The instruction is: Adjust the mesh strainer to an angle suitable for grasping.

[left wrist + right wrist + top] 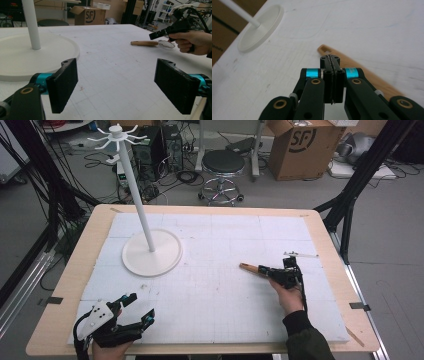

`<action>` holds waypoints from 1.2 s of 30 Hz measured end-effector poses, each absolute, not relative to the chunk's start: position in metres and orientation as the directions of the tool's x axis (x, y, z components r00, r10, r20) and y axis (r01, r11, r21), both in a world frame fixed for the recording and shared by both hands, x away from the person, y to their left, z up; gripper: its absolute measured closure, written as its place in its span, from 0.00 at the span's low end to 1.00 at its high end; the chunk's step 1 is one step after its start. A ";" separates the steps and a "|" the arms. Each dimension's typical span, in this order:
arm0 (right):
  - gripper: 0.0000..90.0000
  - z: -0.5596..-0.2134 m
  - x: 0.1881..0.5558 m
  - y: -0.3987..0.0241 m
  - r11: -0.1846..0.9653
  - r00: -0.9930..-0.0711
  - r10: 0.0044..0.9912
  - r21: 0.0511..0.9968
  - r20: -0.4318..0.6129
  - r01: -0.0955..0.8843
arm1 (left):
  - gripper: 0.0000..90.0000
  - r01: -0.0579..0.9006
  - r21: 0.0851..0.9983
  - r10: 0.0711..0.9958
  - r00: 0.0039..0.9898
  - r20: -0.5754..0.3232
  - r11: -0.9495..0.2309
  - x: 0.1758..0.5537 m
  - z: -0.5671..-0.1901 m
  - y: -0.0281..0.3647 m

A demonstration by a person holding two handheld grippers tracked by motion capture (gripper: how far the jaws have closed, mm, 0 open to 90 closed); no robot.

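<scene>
Right gripper (265, 270): jaws seen pressed flat together in the right gripper view (332, 62), nothing visible between the pads. It is held over the right half of the bench, pointing toward the left edge, with the right hand (289, 297) behind it. In the left gripper view its closed tip (156, 35) is seen above the strainer, apart from it.

Left gripper (131, 312): jaws spread wide, nothing between the pads (62, 85); it is parked near the front-left corner of the bench.

The task's thing, a small strainer with a wooden handle (248, 267), is seen lying flat on the white mat (215, 295), right of centre. The handle end pokes out past the right gripper's tip toward the left edge; the mesh bowl (167, 44) lies on the hand's side, beneath the gripper. Contact between jaws and handle cannot be told.

The white rack stand (152, 252) occupies the rear-left area, well apart from the strainer. Bare mat is seen between stand, strainer and left gripper, and along the front edge.
</scene>
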State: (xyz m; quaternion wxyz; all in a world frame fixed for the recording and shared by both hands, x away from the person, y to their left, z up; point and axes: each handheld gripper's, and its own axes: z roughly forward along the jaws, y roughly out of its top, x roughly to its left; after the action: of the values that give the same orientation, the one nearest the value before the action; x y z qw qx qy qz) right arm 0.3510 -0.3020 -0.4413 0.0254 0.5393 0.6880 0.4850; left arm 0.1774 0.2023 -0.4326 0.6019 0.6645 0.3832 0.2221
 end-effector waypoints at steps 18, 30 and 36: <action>1.00 -0.442 0.369 -0.373 -0.121 -0.210 0.875 0.618 0.436 0.777 | 0.22 0.247 0.969 0.782 0.601 -0.163 0.013 0.176 -0.434 0.204; 1.00 -0.455 0.362 -0.398 -0.134 -0.186 0.869 0.579 0.459 0.804 | 0.22 0.249 0.968 0.784 0.599 -0.163 0.011 0.176 -0.434 0.203; 1.00 -0.458 0.345 -0.379 -0.095 -0.249 0.846 0.594 0.471 0.799 | 0.23 0.250 0.968 0.782 0.601 -0.162 0.008 0.176 -0.434 0.202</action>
State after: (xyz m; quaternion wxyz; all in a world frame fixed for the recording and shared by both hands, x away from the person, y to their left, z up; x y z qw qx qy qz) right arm 0.3448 -0.3794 -0.4577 0.0283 0.6120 0.6721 0.4158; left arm 0.1760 0.2021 -0.4338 0.5957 0.6678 0.3864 0.2235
